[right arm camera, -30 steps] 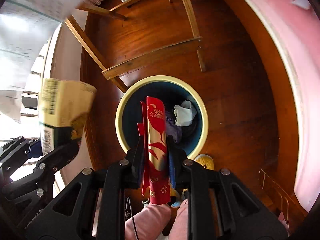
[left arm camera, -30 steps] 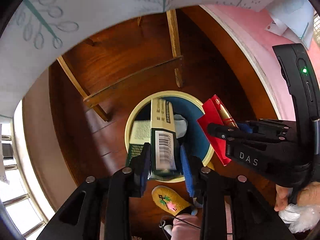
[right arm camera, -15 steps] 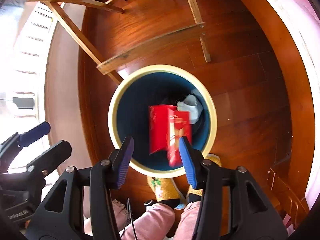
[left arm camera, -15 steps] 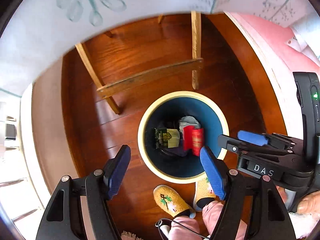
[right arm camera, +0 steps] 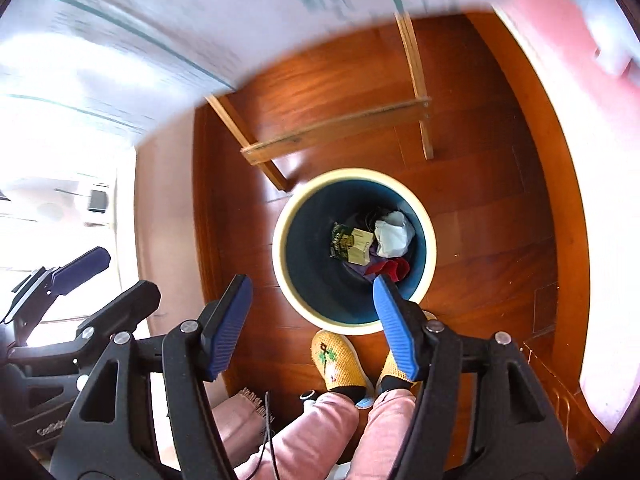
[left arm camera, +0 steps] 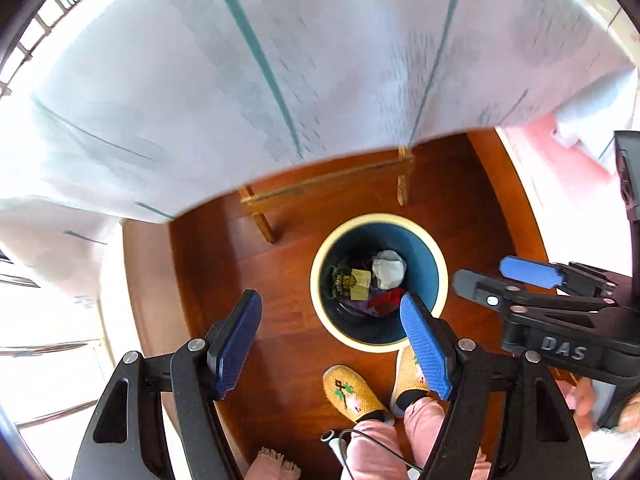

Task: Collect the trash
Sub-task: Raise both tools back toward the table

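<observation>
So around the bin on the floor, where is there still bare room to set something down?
Bare wood floor lies on the bin's far-right side, toward the pink edge, and on its left, up to the pale strip. Crowded: the wooden frame beyond it, the person's slippers against its near rim. Inside, trash covers the bottom.

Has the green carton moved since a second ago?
Yes. The green carton left the left gripper, whose fingers have just opened, and lies inside the bin.

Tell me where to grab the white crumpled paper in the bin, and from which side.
Come straight down through the bin's open top. The white crumpled paper lies on top of the pile against the far inner wall, so I'd pinch its raised, wrinkled middle across its narrower width. The walls block any sideways approach.
</observation>
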Available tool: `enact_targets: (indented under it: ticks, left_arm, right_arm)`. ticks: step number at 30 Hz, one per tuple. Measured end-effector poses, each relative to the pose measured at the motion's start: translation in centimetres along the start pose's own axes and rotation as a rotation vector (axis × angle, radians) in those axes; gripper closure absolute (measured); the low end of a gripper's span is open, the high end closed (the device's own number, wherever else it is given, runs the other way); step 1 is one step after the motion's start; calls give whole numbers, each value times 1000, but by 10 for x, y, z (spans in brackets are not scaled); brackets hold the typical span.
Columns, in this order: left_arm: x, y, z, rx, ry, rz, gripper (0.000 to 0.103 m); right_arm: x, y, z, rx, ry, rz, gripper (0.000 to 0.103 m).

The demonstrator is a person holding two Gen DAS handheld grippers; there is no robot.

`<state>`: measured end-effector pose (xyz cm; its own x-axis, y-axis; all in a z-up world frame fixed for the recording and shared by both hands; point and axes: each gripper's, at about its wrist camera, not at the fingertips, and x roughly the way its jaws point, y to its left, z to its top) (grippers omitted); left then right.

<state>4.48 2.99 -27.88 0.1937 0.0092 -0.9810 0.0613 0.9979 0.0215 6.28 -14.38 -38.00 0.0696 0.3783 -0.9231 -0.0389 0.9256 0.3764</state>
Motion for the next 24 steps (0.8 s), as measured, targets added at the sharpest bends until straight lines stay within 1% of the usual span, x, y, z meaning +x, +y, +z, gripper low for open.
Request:
enact_targets:
  ticks: [5,10,16,18,21,24]
  left_arm:
    - [-62,13,7,-29,-54,32,30]
    - [-134,22,16,-45,-140,84,30]
    - [-209,27,33,-53,-227,135,30]
    - [-231,29,43,-51,-248,155,30]
    - [-259,31,52,-43,-269,167,30]
    - [-282,29,60,-30,-301,207,30]
  right_arm:
    - [-55,20,2,-3,-25,23,43]
    - [-111,39,5,-27,-48,49,43]
    - [-174,70,12,-121,-83,80,43]
    - [-194,81,16,-152,-98,94,43]
    - [-226,97,25,-192,-135,123,43]
    - [-255,117,38,-234,-174,156,43]
